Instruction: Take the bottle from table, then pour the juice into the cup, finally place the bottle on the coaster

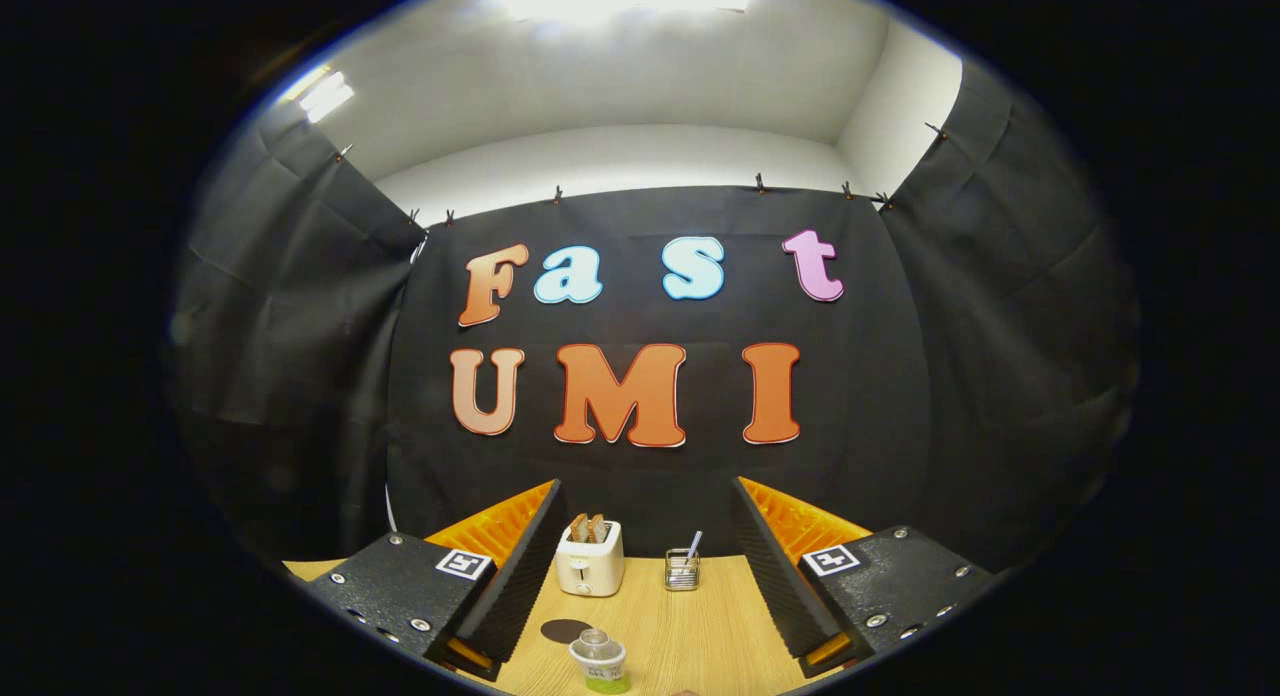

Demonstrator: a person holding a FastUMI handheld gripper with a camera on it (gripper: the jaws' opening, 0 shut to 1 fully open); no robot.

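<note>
Gripper (640, 586) held above the wooden table (700, 636) with fingers spread wide on nothing, white toaster (590, 561) holding toast beyond them, small wire basket (682, 569) beside it, capped bottle (599, 661) upright between the fingers, dark round coaster (562, 630) just left of it

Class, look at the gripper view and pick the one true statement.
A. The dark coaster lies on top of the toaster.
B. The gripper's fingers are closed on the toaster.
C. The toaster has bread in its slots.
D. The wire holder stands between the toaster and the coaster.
C: slices of bread stick up from the toaster at the back of the table, beyond the open gripper, whose fingers stand wide apart holding nothing.
</note>
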